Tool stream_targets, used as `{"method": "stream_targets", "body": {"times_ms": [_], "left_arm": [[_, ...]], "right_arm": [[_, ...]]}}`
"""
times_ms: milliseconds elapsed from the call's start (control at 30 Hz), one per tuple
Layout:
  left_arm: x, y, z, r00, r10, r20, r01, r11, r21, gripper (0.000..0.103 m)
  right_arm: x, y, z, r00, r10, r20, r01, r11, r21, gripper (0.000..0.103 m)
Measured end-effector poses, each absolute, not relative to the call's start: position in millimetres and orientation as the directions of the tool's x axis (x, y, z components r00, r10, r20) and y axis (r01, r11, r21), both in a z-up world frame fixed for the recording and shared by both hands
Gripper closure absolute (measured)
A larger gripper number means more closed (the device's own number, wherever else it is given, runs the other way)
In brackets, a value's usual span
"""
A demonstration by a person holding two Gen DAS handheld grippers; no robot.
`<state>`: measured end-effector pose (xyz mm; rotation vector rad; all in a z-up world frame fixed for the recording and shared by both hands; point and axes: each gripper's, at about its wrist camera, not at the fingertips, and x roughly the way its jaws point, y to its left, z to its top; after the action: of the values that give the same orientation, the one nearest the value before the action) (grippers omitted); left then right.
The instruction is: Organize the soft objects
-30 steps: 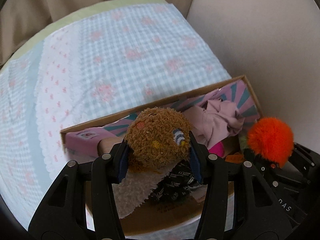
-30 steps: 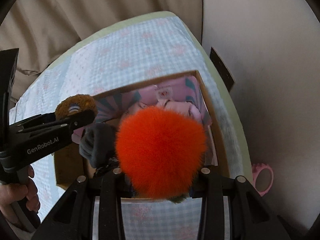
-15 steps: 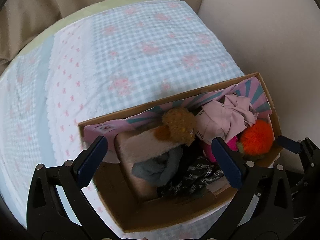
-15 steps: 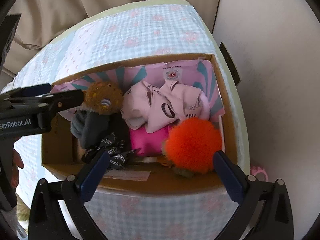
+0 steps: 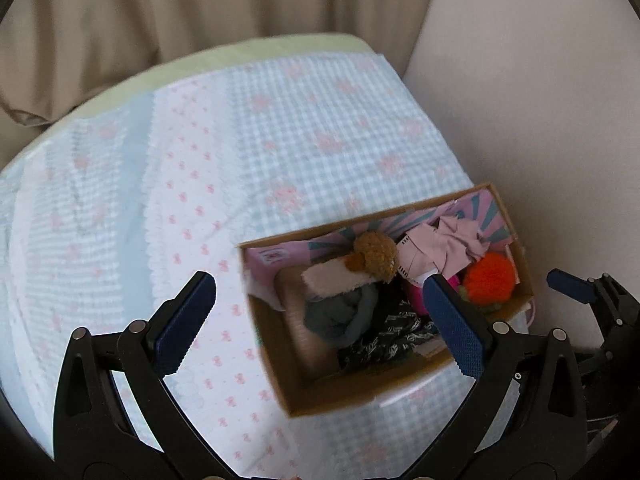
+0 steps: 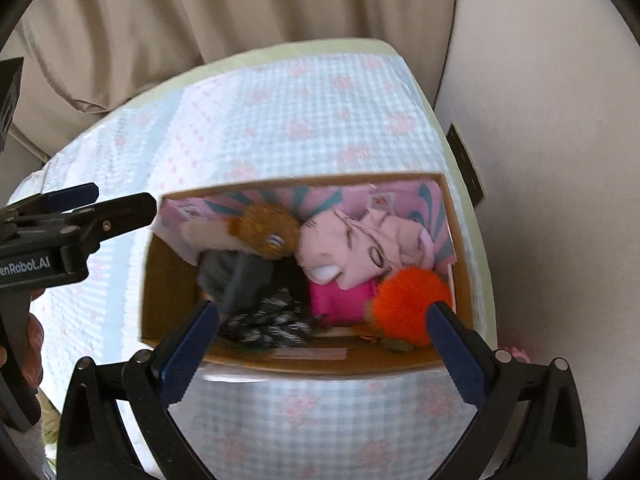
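Your orange pompom (image 6: 412,308) lies in the cardboard box's (image 6: 160,280) near right corner, the brown plush (image 6: 266,230) by its far wall. The box sits at the bed's (image 6: 280,120) right edge. Your left gripper (image 5: 320,320) and right gripper (image 6: 324,344) both gape wide, empty.

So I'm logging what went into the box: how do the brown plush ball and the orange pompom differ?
The brown plush ball has curly brown pile and small stitched patches; the orange pompom is plain, long-haired and bright orange. The brown one lies at the box's far wall, left of middle; the orange one at its near right corner. Both are round, soft and released.
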<state>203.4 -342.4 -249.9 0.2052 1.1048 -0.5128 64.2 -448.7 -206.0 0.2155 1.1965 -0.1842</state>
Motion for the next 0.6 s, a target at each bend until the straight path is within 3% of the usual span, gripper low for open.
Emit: {"method": "stream_targets", "body": {"times_ms": [600], "left_arm": [[134.4,-147.6,-80.5,0.602,-0.306,-0.737,0.362,0.928,-0.089,0.0]], "right_arm": [[50.4,-321.6,-24.2,0.586,-0.066,-0.808,0.194,0.979,0.061,0.0]]}}
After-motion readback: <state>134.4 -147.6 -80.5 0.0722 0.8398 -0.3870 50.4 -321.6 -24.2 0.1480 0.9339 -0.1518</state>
